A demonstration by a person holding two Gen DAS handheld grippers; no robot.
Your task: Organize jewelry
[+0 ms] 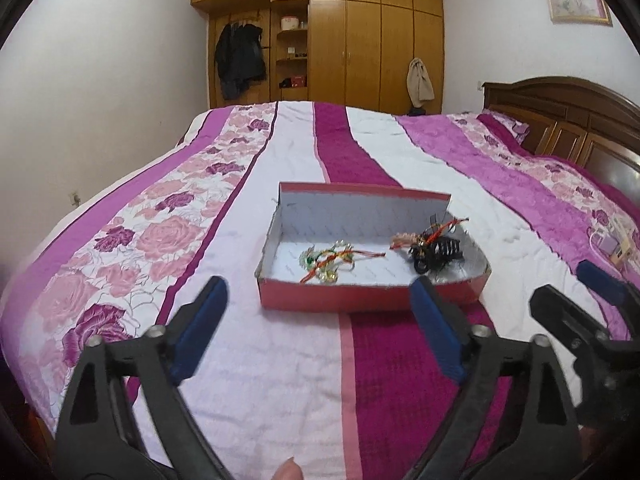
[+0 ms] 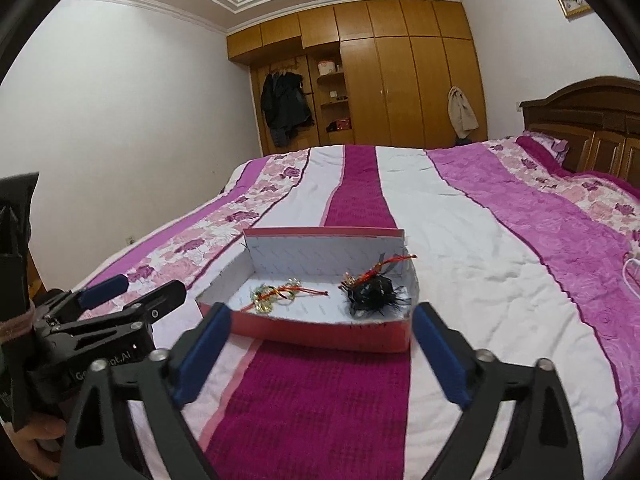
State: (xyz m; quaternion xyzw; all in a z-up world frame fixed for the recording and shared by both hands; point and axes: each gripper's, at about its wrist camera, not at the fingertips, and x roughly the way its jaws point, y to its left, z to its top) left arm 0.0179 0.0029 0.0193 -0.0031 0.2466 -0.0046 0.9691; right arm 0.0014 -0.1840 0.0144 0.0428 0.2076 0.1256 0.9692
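Left gripper fingers spread wide, nothing between | right gripper fingers spread wide, nothing between | red box frame centre on bedspread, beyond both | bracelets inside box at left, black hair clip at right

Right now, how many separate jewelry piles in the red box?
2. A gold-and-green tangle lies left of centre on the red box floor; a black cluster sits at its right end. Pieces within each can't be counted.
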